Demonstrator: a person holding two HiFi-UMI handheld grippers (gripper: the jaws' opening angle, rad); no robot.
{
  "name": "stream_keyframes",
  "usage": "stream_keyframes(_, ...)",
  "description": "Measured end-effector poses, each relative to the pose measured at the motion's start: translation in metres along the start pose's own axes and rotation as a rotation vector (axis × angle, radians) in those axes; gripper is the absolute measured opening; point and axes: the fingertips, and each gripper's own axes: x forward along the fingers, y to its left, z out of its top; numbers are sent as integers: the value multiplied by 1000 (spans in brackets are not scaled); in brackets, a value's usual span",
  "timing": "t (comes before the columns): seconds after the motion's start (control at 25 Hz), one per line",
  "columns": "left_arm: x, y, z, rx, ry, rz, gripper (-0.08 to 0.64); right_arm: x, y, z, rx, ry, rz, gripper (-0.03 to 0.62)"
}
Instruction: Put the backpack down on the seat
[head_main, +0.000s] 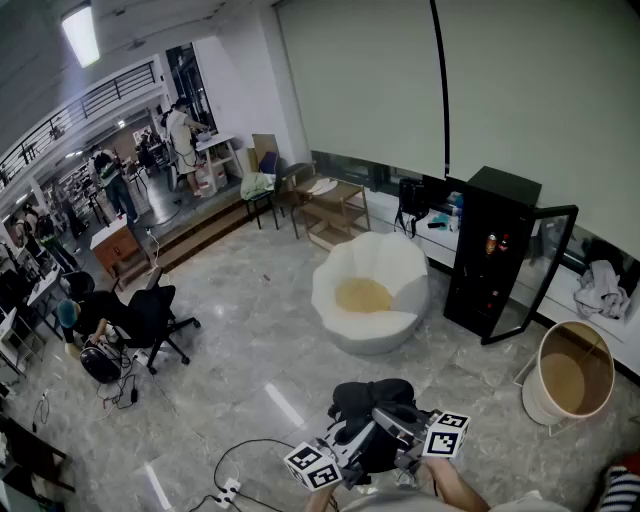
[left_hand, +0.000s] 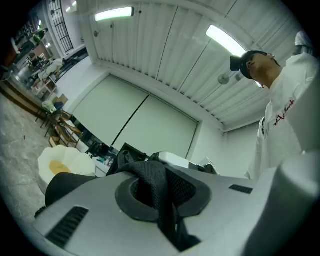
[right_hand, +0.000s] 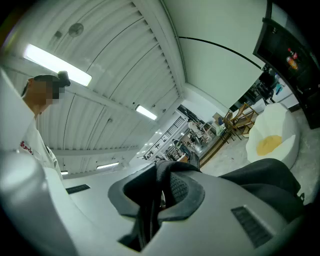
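Black backpack (head_main: 366, 399) hangs, straps (left_hand: 158, 179) clenched by left hand-held gripper (left_hand: 167, 210) and right hand-held gripper (right_hand: 156, 201).

A large open-plan office or lab hall with a polished stone floor (head_main: 250, 335). At the upper left of the head view, people (head_main: 183, 130) stand at tables (head_main: 218, 145) under a railed mezzanine (head_main: 85, 110), with a black office chair (head_main: 155, 305) at the left. Pale roller blinds (head_main: 370, 80) cover the far windows; a glass-door drinks fridge (head_main: 490, 240) and a white petal-shaped seat (head_main: 368, 290) form a lounge corner at centre right
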Motion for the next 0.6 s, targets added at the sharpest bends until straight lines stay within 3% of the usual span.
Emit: stream_keyframes(0.6, -27, 7, 8, 4, -9, -25, 52, 21, 12, -16, 17, -11, -9, 51)
